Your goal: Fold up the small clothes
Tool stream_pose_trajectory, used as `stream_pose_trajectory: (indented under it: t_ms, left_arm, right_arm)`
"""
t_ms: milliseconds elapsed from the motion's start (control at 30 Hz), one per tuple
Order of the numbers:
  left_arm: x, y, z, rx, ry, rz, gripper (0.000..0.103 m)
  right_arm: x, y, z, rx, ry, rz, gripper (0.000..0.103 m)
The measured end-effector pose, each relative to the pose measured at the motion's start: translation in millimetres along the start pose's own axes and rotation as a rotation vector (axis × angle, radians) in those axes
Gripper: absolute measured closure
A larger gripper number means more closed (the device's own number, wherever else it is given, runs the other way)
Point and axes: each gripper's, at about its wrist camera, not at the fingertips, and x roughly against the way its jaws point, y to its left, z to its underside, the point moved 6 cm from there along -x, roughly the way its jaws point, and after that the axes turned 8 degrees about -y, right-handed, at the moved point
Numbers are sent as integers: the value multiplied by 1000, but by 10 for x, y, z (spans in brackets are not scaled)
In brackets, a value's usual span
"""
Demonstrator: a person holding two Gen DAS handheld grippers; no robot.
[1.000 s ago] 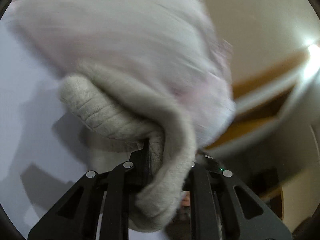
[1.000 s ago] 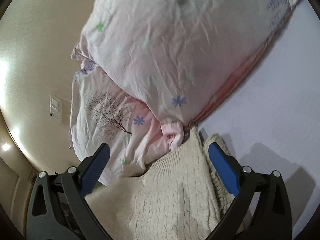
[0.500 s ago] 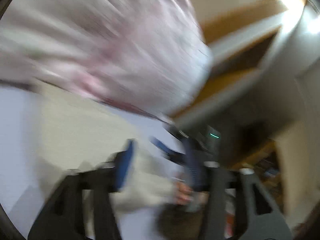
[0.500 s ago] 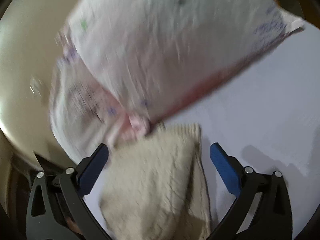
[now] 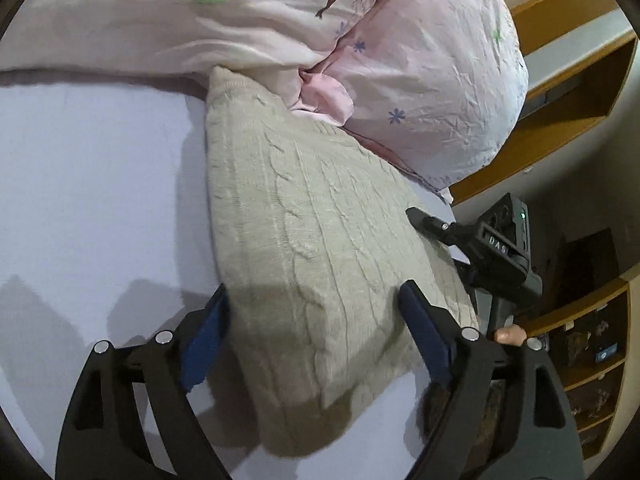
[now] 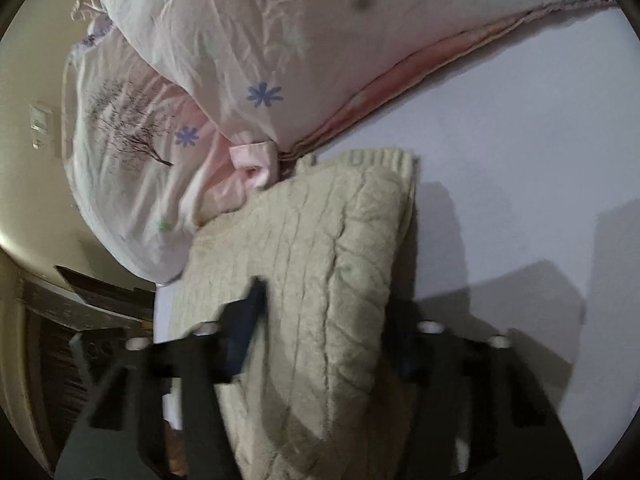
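A folded cream cable-knit sweater (image 5: 316, 240) lies flat on the white bed sheet (image 5: 88, 184), its far end against the pink pillows. My left gripper (image 5: 316, 336) is open, its blue-padded fingers straddling the sweater's near end without pinching it. In the right wrist view the sweater (image 6: 320, 280) lies between the fingers of my right gripper (image 6: 320, 328), which is blurred and partly closed around the cloth. The right gripper also shows in the left wrist view (image 5: 492, 248), at the sweater's right edge.
Pink floral pillows (image 5: 420, 92) and a duvet (image 5: 160, 20) are piled at the far side of the bed. Wooden shelves (image 5: 580, 80) stand to the right, beyond the bed edge. A wall switch (image 6: 40, 124) is on the left wall.
My left gripper let go of the sweater and opened. The sweater now lies folded flat on the sheet. My right gripper's fingers have come closer together around the sweater.
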Motion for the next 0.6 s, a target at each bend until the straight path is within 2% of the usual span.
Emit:
stream_pose_trajectory:
  t_ms: [33,67,100,133,167,200,233,300,333,367,400,433,467,500,533,600]
  left_arm:
    - [-41,33,3,20,-1,13,28]
    - [-24,93,3,31,-1,22,43]
    - [79,157,-14,49,-2,50,53]
    - [170,190,-22,60,2,87,61]
    - [318,206,-23,46,6,115,62]
    - [517,254,8,9,-7,110,62]
    - [691,275,21,-33,-30,95,62]
    - [1107,399,32,-100,-87,44,62]
    - [1233,497,26,-110,-103,-2,58]
    - [1357,662,16,-122,-115,-98,55]
    - [1404,764,12,-126,-122,-164,55]
    - [1474,882,24,-117,-120,-229,54]
    - [1539,950,44,-93,-120,-244,52]
    - [1645,973,60,-67,-150,-217,52]
    - [1759,954,63,-70,-196,-222,51]
    - [1944,814,78,-110,-274,-220,42]
  right_arm:
    - [9,31,-7,-5,-10,-29,65]
    - [33,68,-5,3,-26,-54,67]
    - [69,173,-2,20,-46,-104,67]
    - [96,296,19,35,-49,-166,68]
    - [113,430,56,58,-46,-228,68]
    - [94,640,152,100,-23,-299,68]
    - [50,774,231,127,0,-331,68]
    - [-139,1045,398,206,40,-340,67]
    - [-279,1144,468,252,56,-299,64]
    - [-384,1193,511,290,68,-251,61]
    - [-509,1220,565,343,77,-154,60]
    - [-538,1210,585,356,77,-102,59]
    - [-487,1183,592,335,66,-81,50]
    - [-416,1171,591,309,53,-90,41]
    - [-307,1183,601,286,32,-107,29]
    - [-194,1277,698,325,31,-116,28]
